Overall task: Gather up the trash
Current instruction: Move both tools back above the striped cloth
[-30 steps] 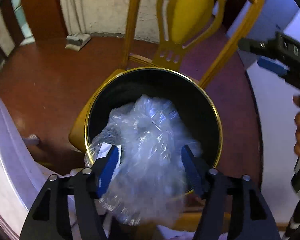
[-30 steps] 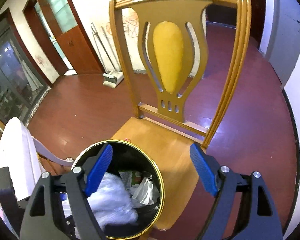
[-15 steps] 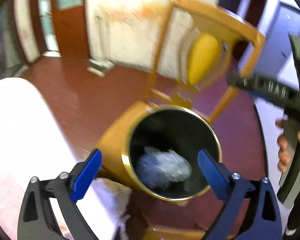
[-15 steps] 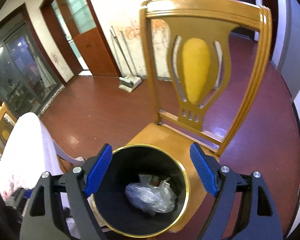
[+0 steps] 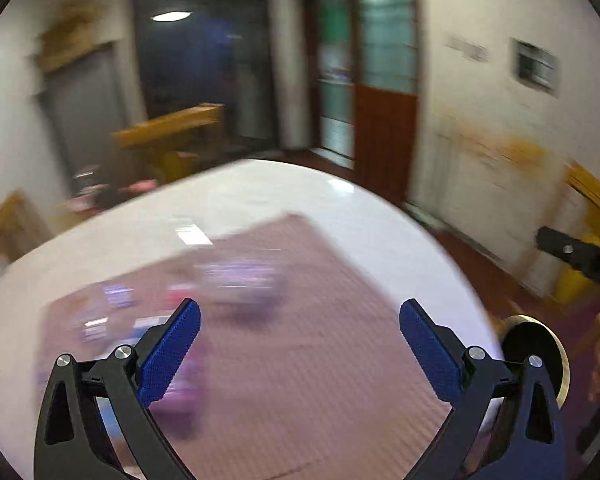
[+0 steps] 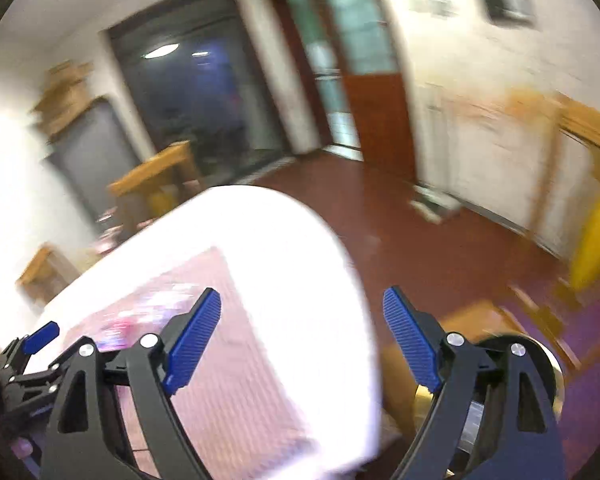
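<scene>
1. Currently my left gripper [image 5: 300, 344] and right gripper [image 6: 302, 340] both stand apart, empty.
2. Remaining trash [image 5: 240, 276] lies blurred on the pink mat [image 5: 320, 380] atop the table [image 5: 340, 200]; the bin [image 5: 556, 360] sits beside it.
3. Risk: fast swinging blurs targets, so I may misgrasp or scatter wrappers.

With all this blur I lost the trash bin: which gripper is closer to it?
Right, most likely. The right gripper has the bin just behind its right finger; the left gripper is over the table, with the bin farther off to its right.
</scene>
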A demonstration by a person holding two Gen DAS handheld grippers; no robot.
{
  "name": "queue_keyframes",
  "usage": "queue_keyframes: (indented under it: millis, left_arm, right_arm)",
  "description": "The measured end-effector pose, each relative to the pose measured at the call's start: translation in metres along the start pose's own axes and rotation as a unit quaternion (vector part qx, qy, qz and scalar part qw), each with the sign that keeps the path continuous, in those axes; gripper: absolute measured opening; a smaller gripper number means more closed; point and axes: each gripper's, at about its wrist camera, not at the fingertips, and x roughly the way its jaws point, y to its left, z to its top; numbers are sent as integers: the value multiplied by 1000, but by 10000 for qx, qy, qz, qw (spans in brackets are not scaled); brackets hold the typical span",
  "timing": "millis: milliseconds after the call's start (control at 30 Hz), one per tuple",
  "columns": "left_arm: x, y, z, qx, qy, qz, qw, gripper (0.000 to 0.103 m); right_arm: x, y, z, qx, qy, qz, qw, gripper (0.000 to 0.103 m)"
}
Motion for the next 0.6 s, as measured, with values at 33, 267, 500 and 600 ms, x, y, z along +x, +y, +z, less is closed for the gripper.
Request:
queue_keyframes:
  millis: [33,267,500,600]
  left_arm:
    - [-12,24,-1,-175,-50,266,9995,97]
    - [-94,133,-23,-663,-290,2186,9731,97]
    - [-131,174,-35,-1426,-486,2077,9665,97]
    - [-143,173,-37,-1493,-545,2054,9657,97]
  right_arm:
    - [2,24,5,-199,-25,244,9995,84]
    - [-15,143,14,-1236,-334,1460,9810,84]
    - [-22,202,0,-1709,-180,1911,9664,84]
    - [-28,210,-1,-1816,-160,1945,9638,84]
